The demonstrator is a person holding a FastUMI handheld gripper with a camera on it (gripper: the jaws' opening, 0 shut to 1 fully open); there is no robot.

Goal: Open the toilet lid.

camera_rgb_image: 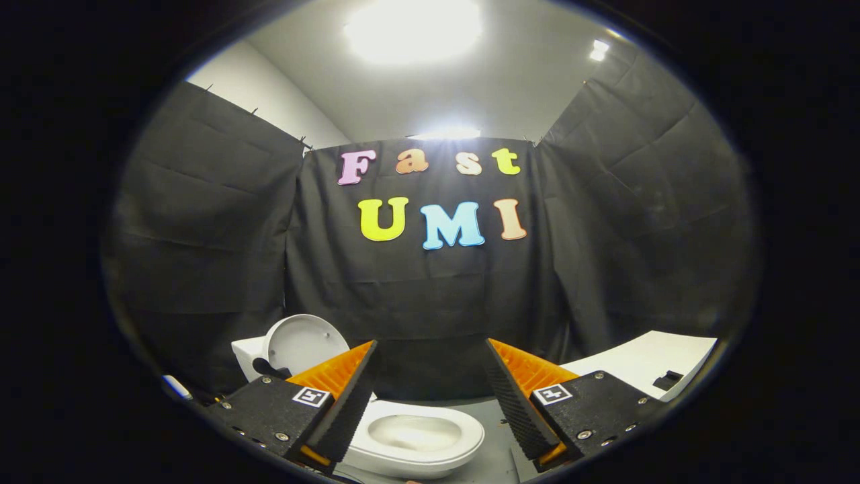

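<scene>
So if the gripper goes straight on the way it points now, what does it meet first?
Probably the black cloth wall. The gripper is open, nothing between its fingers; the toilet bowl sits below that line and the raised lid off to one side. Depth is unclear.

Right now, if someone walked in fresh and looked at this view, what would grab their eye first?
Probably the gripper itself: its two orange-and-black fingers stand wide apart with nothing between them. Next, the white toilet low down, its bowl showing between and just beyond the fingers, with the lid already raised upright behind the left finger. A white table edge sits beyond the right finger.
</scene>
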